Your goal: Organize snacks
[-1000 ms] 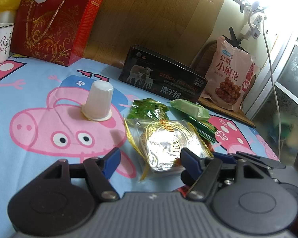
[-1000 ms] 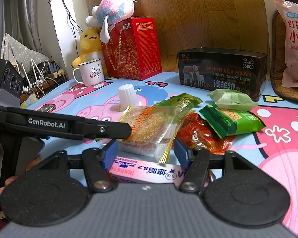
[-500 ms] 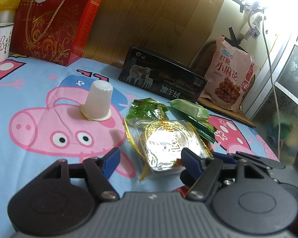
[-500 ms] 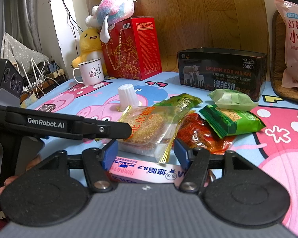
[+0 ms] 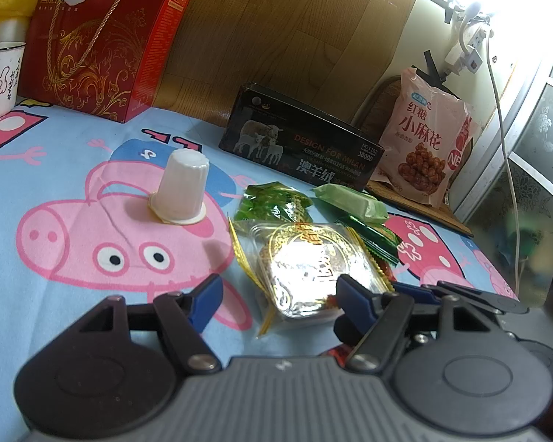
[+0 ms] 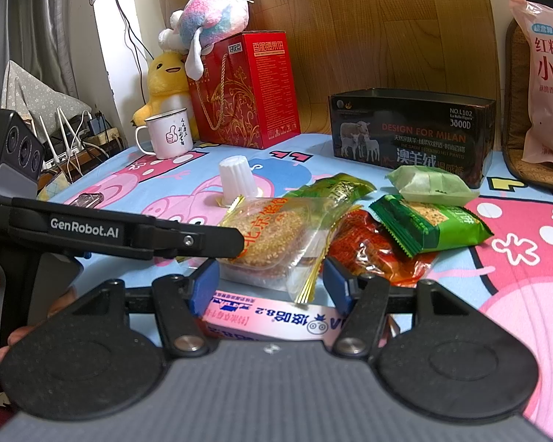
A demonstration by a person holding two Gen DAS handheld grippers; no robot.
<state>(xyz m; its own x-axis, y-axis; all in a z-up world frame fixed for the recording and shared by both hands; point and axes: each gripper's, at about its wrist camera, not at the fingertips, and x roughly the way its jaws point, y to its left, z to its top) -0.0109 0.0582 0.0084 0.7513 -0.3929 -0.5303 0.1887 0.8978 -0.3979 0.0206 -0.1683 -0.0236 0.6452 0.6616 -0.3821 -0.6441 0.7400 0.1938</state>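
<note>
Nothing has changed over the last second: I hold both hands still, my left gripper (image 5: 276, 294) and right gripper (image 6: 269, 285) with jaws spread and empty. So sorting hasn't begun. Nearest, the pink carton (image 6: 272, 322); then the clear-wrapped cake (image 5: 309, 269) and green packets (image 6: 429, 223) heaped together; beyond, the black box (image 6: 411, 134), apparently the bin

A heap of snack packets lies in front of the open black box (image 6: 411, 132): a clear-wrapped sesame cake (image 6: 276, 235), green packets (image 6: 429, 223), a red one (image 6: 372, 254), and an upturned white jelly cup (image 6: 236, 176) to its left.
</note>
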